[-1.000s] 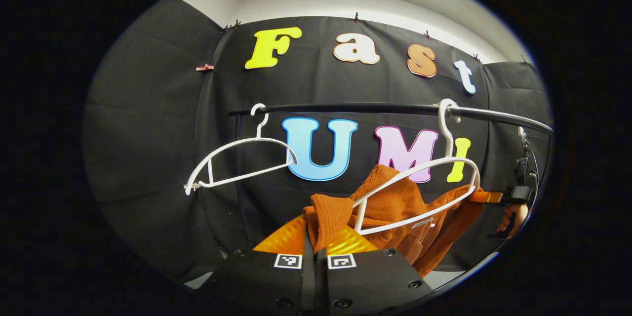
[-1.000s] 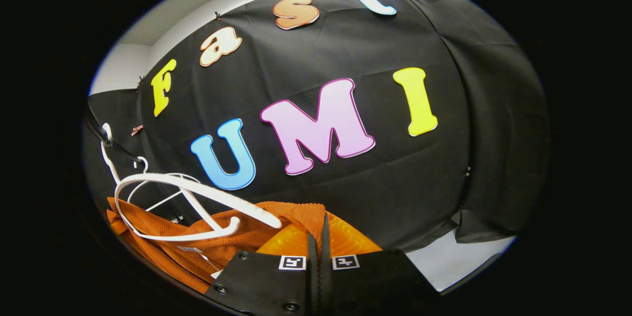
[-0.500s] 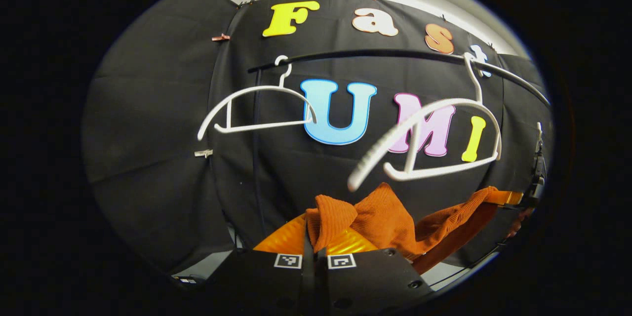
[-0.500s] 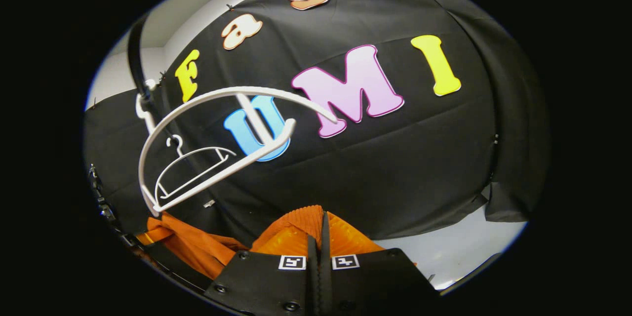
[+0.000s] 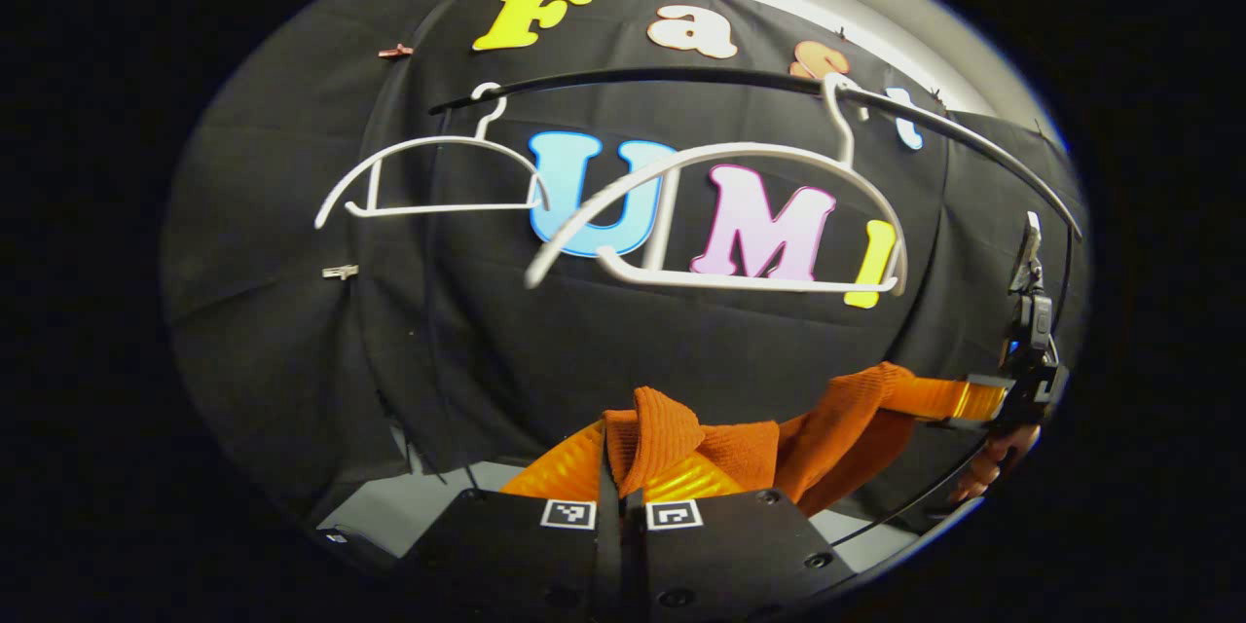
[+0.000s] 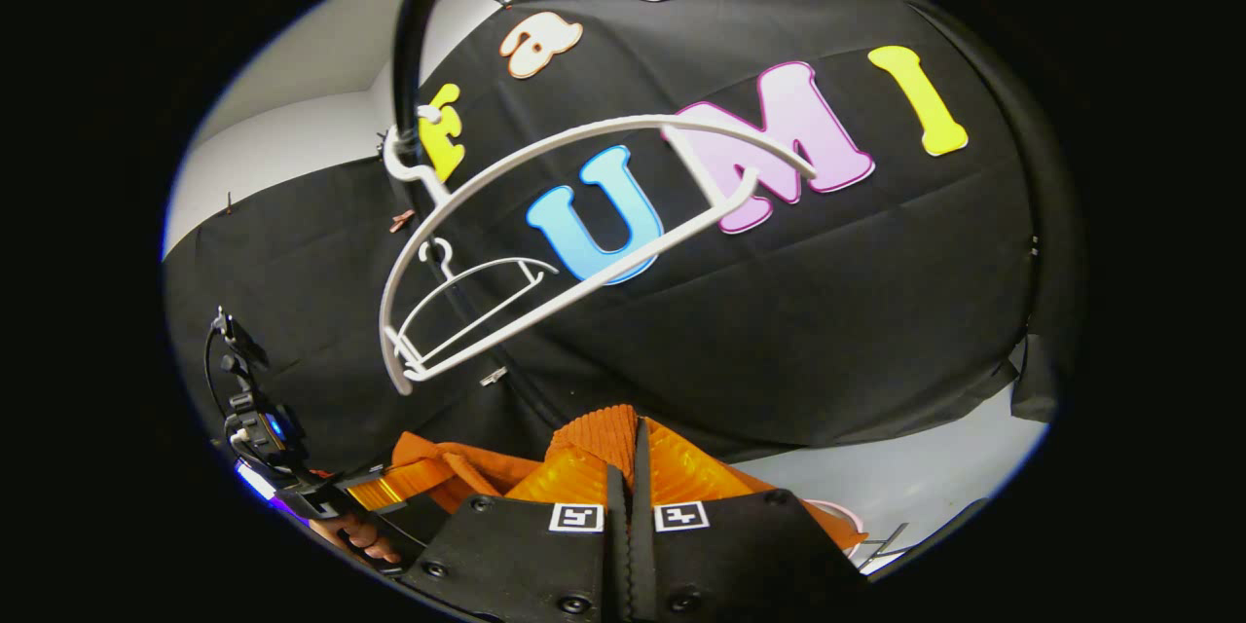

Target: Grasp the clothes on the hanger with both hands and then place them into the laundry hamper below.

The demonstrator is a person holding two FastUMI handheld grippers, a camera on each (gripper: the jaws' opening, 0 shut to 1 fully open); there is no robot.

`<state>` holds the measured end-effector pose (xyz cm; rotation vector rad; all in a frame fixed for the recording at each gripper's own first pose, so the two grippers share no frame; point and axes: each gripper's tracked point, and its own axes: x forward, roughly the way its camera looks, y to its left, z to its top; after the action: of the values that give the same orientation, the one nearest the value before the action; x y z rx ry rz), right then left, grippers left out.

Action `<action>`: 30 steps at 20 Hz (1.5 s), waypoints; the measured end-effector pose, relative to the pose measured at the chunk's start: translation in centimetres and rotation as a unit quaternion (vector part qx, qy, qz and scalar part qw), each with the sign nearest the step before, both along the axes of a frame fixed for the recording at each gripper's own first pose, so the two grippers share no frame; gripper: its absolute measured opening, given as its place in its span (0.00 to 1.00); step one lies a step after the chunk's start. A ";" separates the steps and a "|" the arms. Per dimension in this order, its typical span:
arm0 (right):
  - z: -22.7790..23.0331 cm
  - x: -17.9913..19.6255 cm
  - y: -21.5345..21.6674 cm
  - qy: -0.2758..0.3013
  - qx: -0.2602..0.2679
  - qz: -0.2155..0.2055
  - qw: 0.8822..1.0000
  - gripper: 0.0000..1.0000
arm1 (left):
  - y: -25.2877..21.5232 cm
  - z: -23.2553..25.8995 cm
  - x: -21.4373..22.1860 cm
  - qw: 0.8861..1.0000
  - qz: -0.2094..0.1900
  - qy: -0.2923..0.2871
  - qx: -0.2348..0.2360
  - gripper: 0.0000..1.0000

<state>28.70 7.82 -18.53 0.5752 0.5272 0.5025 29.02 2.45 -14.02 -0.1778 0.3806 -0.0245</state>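
Note:
An orange knitted garment [image 5: 837,414] hangs stretched between my two grippers, below the hangers and free of them. In the left gripper view my left gripper [image 5: 620,467] is shut on a bunched fold of it. Far right in that view, my right gripper [image 5: 983,397] clamps the other end, with a hand [image 5: 993,467] under it. In the right gripper view my right gripper [image 6: 630,467] is shut on a ribbed edge of the garment [image 6: 594,433]. The left gripper [image 6: 375,492] shows low on the left there, fingers on the cloth.
A bare white hanger [image 5: 720,214] hangs close above on the black rail [image 5: 681,78]; a second bare hanger [image 5: 428,175] hangs farther left. Grey floor [image 6: 925,477] shows below the wall cloth. A pale curved rim [image 6: 837,512] peeks in low right, too little to identify.
Both grippers have come down with the orange garment. It has slid off the near hanger, which is bare and higher in both views.

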 end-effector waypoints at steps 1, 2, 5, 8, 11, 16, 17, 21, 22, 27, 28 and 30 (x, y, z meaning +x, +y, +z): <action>0.7 -0.3 0.6 -0.005 0.002 0.007 1.000 0.05 | -1.0 0.7 0.0 1.000 -0.011 -0.006 -0.002 0.05; 1.4 -0.8 1.1 -0.008 0.004 0.015 1.000 0.05 | -1.9 1.4 -0.1 1.000 -0.021 -0.011 -0.005 0.05; 3.3 -1.0 1.9 -0.017 0.009 0.027 0.999 0.05 | -3.9 3.0 0.1 0.999 -0.042 -0.022 -0.022 0.02; 3.1 -1.4 1.8 -0.021 -0.001 0.032 0.999 0.05 | -5.5 3.0 0.5 0.998 -0.055 -0.022 -0.033 0.05; 0.2 -1.7 1.5 -0.003 -0.019 0.038 0.999 0.05 | -6.8 0.5 0.7 0.997 -0.064 -0.010 -0.038 0.05; -6.0 -1.9 1.3 0.038 -0.052 0.047 0.997 0.05 | -8.2 -5.5 1.4 0.996 -0.069 0.022 -0.057 0.05; -7.3 -2.0 1.1 0.046 -0.062 0.049 0.996 0.05 | -8.2 -6.8 1.5 0.995 -0.072 0.029 -0.054 0.05; -13.5 -2.5 0.4 0.094 -0.102 0.056 0.989 0.05 | -7.5 -13.1 1.3 0.992 -0.082 0.077 -0.049 0.05; -15.0 -2.6 0.0 0.107 -0.117 0.057 0.986 0.05 | -7.2 -14.9 1.1 0.991 -0.076 0.096 -0.053 0.05; -23.1 -4.7 -1.6 0.169 -0.188 0.078 0.964 0.05 | -5.7 -22.7 0.2 0.980 -0.046 0.187 -0.053 0.05; -23.8 -5.1 -1.3 0.180 -0.200 0.082 0.960 0.05 | -5.5 -24.0 -0.2 0.977 -0.039 0.206 -0.049 0.05; -25.9 -6.2 -1.1 0.198 -0.228 0.095 0.949 0.05 | -4.9 -26.6 -1.3 0.968 -0.033 0.244 -0.039 0.05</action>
<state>22.51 6.71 -44.40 0.1750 1.0568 0.4263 27.67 -2.43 -40.60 -0.2488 0.8791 -0.0619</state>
